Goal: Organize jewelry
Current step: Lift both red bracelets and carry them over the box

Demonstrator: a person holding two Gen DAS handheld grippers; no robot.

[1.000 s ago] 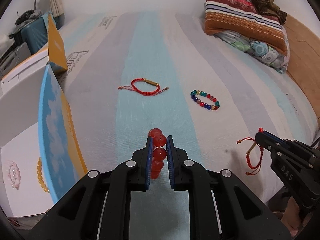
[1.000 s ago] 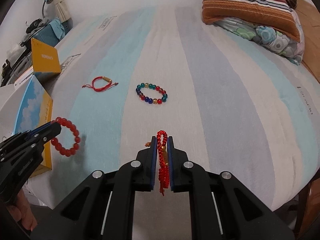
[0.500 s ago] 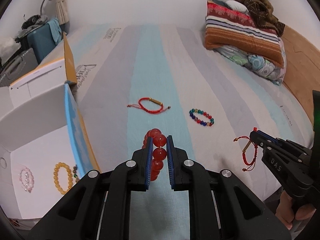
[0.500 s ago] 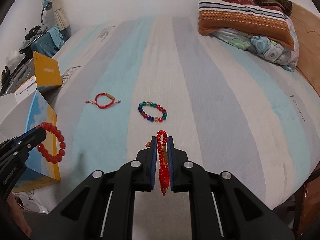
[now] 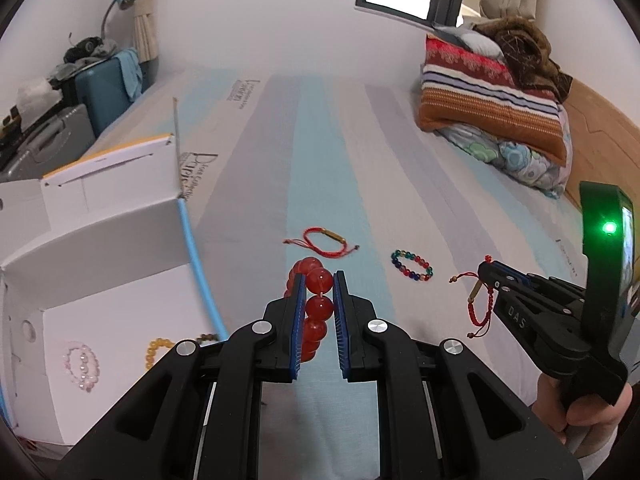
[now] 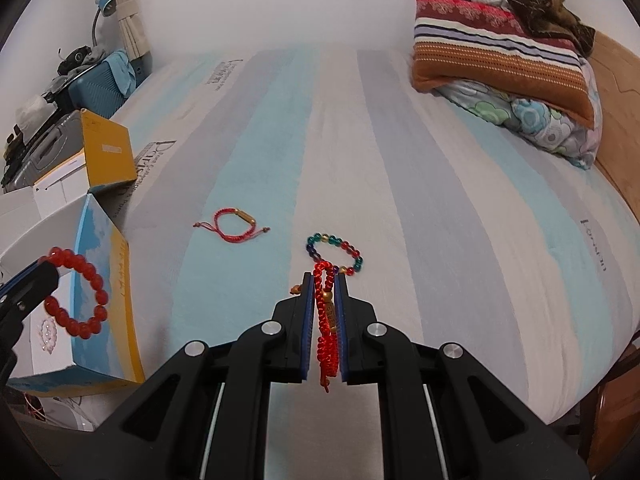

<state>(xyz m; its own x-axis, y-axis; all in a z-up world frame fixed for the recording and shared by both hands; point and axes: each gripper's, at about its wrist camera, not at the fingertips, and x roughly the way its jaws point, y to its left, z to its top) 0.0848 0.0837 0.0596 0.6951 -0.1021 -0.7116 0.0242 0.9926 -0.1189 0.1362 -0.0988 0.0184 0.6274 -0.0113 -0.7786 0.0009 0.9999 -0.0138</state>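
Observation:
My left gripper [image 5: 319, 280] is shut on a red bead bracelet [image 5: 318, 307], held above the bed next to the open white box [image 5: 100, 240]; the bracelet also shows in the right wrist view [image 6: 80, 292]. My right gripper [image 6: 324, 280] is shut on a red cord bracelet [image 6: 326, 320], which hangs from it in the left wrist view [image 5: 476, 304]. A second red cord bracelet [image 5: 324, 242] and a multicolour bead bracelet [image 5: 412, 266] lie on the striped sheet [image 5: 320, 140]. A pink bracelet [image 5: 82, 364] and a yellow bead bracelet [image 5: 158, 350] lie inside the box.
The box has a blue and yellow outer wall [image 6: 104, 280] and an open flap [image 6: 108, 152]. Folded pillows and blankets [image 5: 492, 92] are piled at the far right. Suitcases [image 5: 100, 92] stand left of the bed. The bed edge is close in front.
Both grippers have risen and pulled back with their bracelets. The left one has moved nearer the box, so more of the box's inside shows.

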